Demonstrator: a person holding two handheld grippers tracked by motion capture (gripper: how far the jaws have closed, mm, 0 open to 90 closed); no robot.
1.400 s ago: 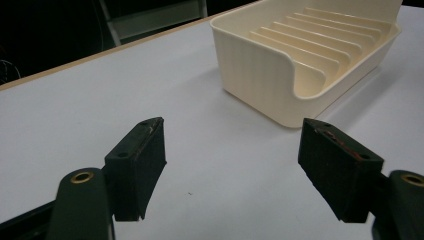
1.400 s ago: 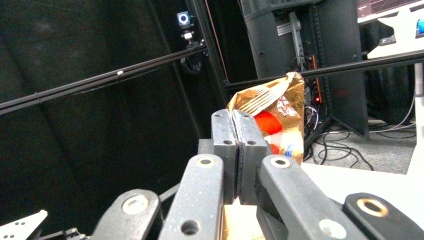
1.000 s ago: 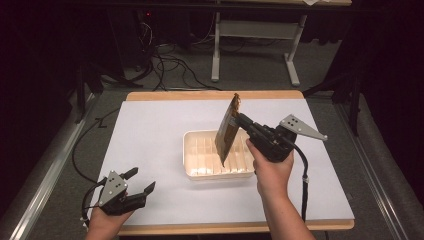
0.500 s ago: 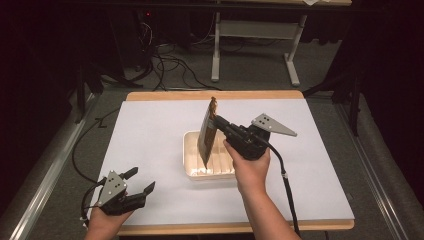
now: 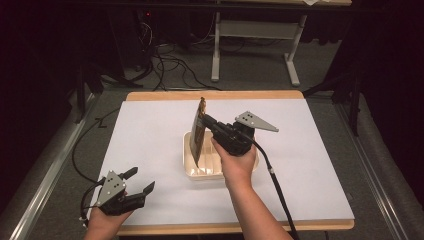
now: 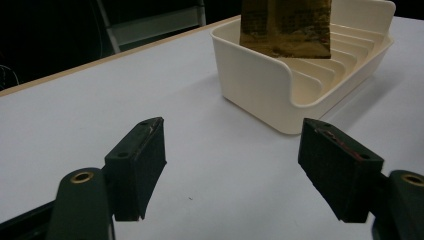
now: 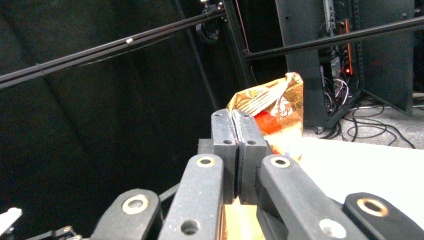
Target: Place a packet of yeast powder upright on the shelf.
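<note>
A flat golden-brown packet (image 5: 198, 134) hangs upright over the left part of a cream ribbed tray (image 5: 189, 170), its lower end down near the tray's ribs. My right gripper (image 5: 205, 120) is shut on the packet's upper edge, and in the right gripper view the closed jaws (image 7: 233, 125) pinch the crinkled packet (image 7: 280, 107). My left gripper (image 5: 142, 179) rests near the table's front left corner, open with nothing between its fingers. In the left gripper view its jaws (image 6: 235, 140) stand wide apart, facing the tray (image 6: 260, 85) and the packet (image 6: 285, 22).
A white mat (image 5: 150, 135) covers the wooden table (image 5: 215, 95). The right gripper's cable (image 5: 280, 190) trails toward the front edge. Beyond the table are desk legs (image 5: 216, 55) and loose cables (image 5: 165, 65) on the floor.
My right hand has carried the packet leftward and slightly down, from above the tray's right side to its left part. The left gripper has stayed in place.
</note>
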